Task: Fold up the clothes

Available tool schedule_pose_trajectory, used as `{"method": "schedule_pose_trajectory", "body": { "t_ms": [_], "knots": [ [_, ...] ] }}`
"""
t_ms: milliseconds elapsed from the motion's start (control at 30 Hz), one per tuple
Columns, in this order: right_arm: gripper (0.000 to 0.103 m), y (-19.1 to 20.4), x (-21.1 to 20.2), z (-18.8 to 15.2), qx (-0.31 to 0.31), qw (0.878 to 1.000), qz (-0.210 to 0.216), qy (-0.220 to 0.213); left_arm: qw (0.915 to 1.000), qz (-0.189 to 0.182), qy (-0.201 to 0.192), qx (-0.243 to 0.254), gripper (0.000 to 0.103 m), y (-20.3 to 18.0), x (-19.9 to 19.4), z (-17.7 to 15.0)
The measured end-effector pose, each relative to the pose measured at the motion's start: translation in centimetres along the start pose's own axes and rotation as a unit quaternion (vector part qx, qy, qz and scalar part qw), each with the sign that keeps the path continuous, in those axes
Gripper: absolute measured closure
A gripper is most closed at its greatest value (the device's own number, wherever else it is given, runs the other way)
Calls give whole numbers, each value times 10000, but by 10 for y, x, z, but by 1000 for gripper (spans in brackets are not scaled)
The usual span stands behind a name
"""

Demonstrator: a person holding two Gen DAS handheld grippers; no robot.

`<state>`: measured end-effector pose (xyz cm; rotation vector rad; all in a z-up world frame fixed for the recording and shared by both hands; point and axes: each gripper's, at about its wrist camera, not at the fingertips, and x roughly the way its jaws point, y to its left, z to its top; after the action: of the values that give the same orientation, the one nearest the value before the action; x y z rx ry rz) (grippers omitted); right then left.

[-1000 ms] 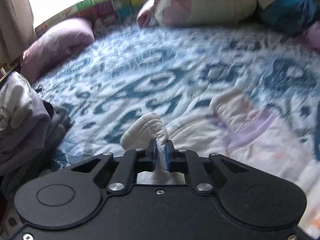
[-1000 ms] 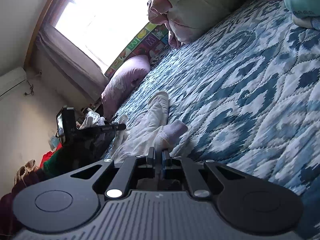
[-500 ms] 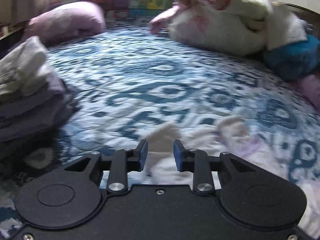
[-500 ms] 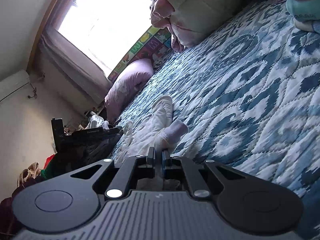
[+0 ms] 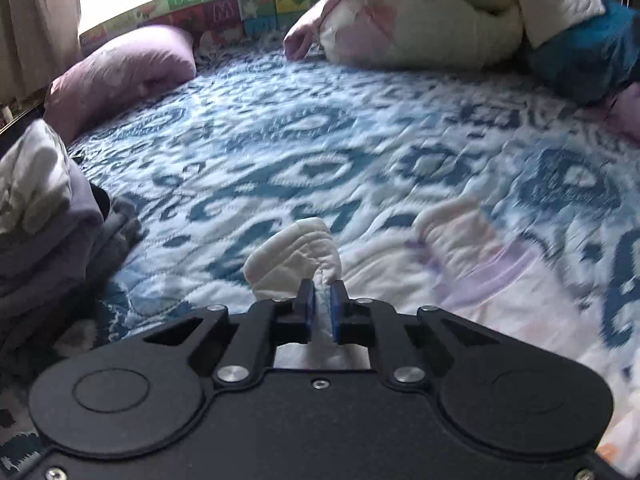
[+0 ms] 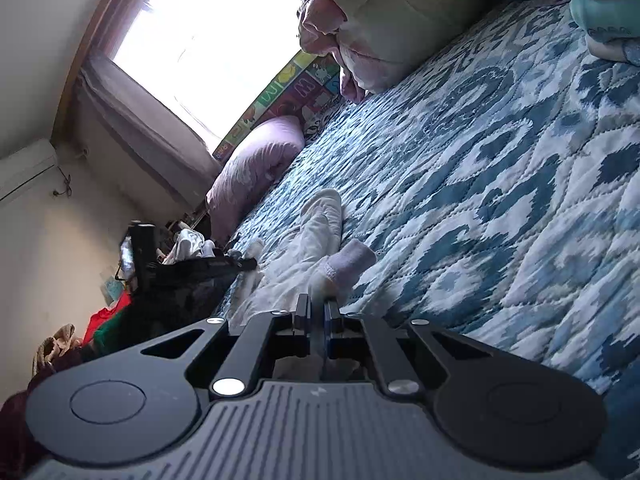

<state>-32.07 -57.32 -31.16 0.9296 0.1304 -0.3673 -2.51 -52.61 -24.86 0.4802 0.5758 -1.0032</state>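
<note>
A small pale quilted garment with lilac trim lies on the blue and white patterned bedspread. My left gripper is shut on its white cuff, which stands up just past the fingertips. In the right wrist view the same garment stretches away across the bed. My right gripper is shut on its lilac cuff. The left gripper's black body shows at the garment's far side.
A stack of folded clothes sits at the left edge of the bed. A lilac pillow and a heap of bedding lie at the head. More clothes lie at the far right.
My left gripper was open half a second ago and has closed on the white cuff again, with the view tilting. My right gripper has stayed shut on the lilac cuff.
</note>
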Motion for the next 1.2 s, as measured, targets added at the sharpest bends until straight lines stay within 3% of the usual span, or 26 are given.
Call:
{"method": "schedule_pose_trajectory", "body": {
  "t_ms": [167,233,300,333,367,500,600,700,733,933,1200],
  "knots": [
    [95,-1,1,1,2,10000,-1,-6,9987,-186,479,-21,96,-6,38,-7],
    [95,-1,2,1,35,10000,-3,-15,9983,-274,493,-140,94,-4,44,-11],
    [95,-1,3,1,12,10000,-15,-3,9970,-502,527,-258,81,1,42,-9],
    [95,-1,3,1,9,10000,-14,1,9962,-637,493,-329,69,6,37,-8],
    [95,-1,3,1,8,10000,-12,4,9952,-777,433,-405,66,11,31,-6],
    [95,-1,1,2,19,10000,14,-43,9897,-1247,137,-687,66,33,5,1],
    [95,0,0,2,15,10000,32,-66,9923,-983,-197,-734,81,48,-8,7],
    [95,-1,1,2,10,10000,16,-51,9974,-442,-73,-566,94,50,10,9],
    [95,-1,1,2,10,10000,12,-48,9978,-437,-5,-495,96,47,18,9],
    [95,-3,3,2,10,10000,-23,-18,9962,-756,427,77,97,14,66,2],
    [95,-6,8,1,43,10000,-43,56,9923,-1027,636,-264,96,25,61,11]
  ]
}}
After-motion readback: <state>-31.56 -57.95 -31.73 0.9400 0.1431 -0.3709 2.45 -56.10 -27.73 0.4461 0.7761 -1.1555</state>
